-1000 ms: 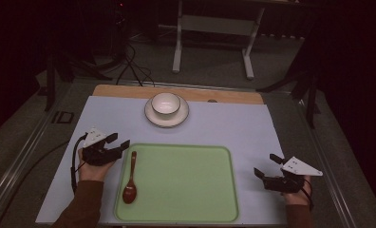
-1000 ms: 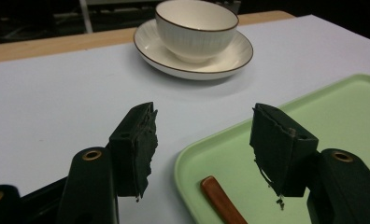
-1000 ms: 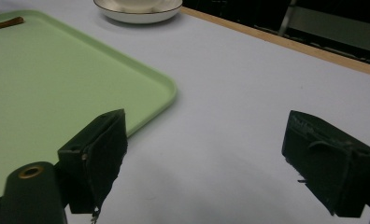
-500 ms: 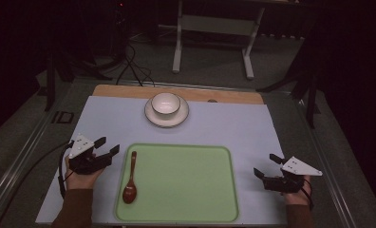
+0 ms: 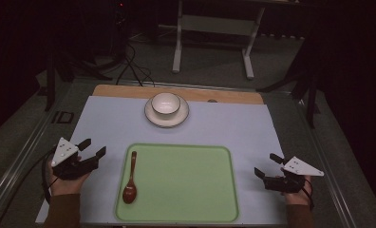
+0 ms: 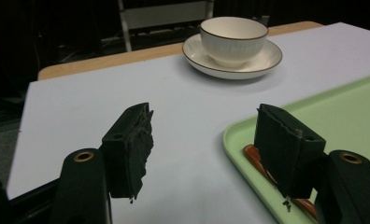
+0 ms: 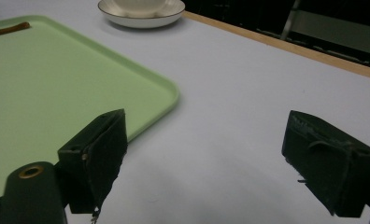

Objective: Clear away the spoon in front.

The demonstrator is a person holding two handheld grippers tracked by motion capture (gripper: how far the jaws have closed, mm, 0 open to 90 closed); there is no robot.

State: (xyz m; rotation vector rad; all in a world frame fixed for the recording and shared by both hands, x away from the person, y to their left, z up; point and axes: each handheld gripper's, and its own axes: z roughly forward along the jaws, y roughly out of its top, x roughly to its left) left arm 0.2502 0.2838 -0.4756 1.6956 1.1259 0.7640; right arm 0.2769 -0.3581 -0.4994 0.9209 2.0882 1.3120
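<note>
Lower left of the frame, the left tool [image 5: 90, 149], jaws just opening and empty, sits beside the brown wooden spoon [image 5: 130, 180] on the pale green plastic tray [image 5: 186, 183]; the right tool [image 5: 267, 167] gapes empty.

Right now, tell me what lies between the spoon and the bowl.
Bare green tray floor, its rim, then bare white tabletop; nothing else between spoon and bowl, high view.

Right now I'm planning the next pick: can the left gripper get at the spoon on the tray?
Probably yes. The left gripper is open beside the green tray, and the spoon lies along its near-left edge with nothing between them.
</note>
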